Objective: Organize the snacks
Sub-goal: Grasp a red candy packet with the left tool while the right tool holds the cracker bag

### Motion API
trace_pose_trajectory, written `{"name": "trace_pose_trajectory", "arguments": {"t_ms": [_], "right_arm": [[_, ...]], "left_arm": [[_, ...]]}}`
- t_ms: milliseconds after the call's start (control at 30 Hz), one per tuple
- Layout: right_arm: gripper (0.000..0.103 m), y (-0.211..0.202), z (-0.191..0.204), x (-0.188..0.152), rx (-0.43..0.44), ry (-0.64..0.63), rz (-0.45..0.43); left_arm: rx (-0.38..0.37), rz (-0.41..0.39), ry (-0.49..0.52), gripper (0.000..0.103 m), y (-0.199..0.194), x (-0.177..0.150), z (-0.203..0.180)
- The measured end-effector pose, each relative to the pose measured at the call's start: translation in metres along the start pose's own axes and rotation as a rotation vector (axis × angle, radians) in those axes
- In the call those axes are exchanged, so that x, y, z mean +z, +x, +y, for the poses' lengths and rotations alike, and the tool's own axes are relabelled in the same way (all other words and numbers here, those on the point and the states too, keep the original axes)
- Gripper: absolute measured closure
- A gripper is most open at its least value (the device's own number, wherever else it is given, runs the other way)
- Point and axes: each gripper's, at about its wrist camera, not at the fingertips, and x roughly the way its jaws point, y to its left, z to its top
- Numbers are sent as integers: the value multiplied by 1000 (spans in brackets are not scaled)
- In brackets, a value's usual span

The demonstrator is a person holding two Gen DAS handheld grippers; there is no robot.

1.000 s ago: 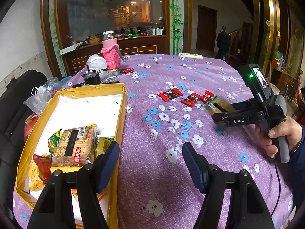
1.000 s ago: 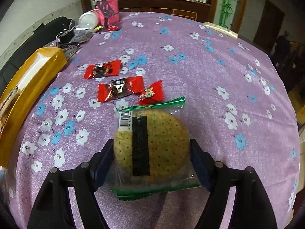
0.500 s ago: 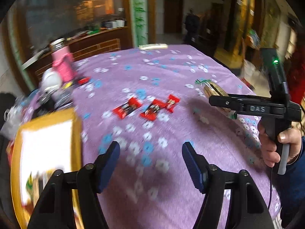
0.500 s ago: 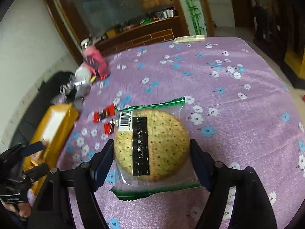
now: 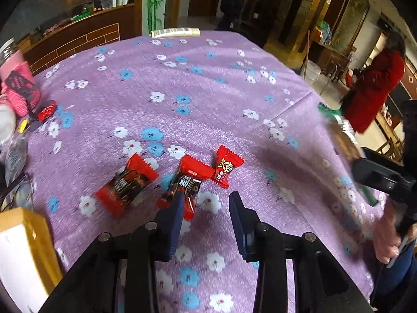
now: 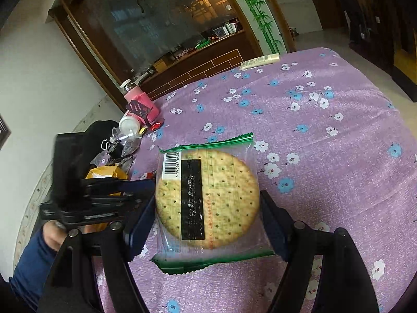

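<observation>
Three red candy wrappers lie on the purple flowered tablecloth: a left one, a middle one and a right one. My left gripper hovers just short of them with its jaws closing and only cloth between them. Its left fingertip covers the near end of the middle candy. My right gripper is shut on a round cracker pack in clear film with green edges, held above the table. The left wrist view shows that pack as a blur at the right edge.
A yellow box sits at the lower left, also visible as the box behind the left gripper. A pink-sleeved bottle and clutter stand at the table's far left. A person in a red coat stands beyond the right edge.
My left gripper swung right from over the yellow box to the red candies, and its jaws narrowed. My right gripper lifted the cracker pack off the table and rolled.
</observation>
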Motion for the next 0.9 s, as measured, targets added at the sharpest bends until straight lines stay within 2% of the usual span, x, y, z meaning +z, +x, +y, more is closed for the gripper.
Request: {"name": "trace_pose_trajectory", "arguments": {"t_ms": [67, 267, 367, 433, 600, 733, 900], "right_arm": [[27, -1, 1, 0, 4, -1, -2], [27, -3, 1, -1, 14, 1, -7], [27, -3, 1, -1, 12, 0, -7], [27, -3, 1, -1, 10, 1, -8], [27, -3, 0, 0, 1, 7, -11], [27, -3, 1, -1, -7, 1, -11], [27, -3, 3, -3, -5, -2, -10]], "left_arm": [[16, 17, 10, 74, 9, 3, -2], [60, 43, 16, 74, 27, 8, 0], [49, 26, -22, 76, 29, 10, 3], [84, 21, -52, 88, 31, 10, 3], [137, -26, -132, 96, 32, 4, -2], [154, -28, -195, 100, 28, -9, -4], [147, -52, -218, 100, 15, -28, -8]]}}
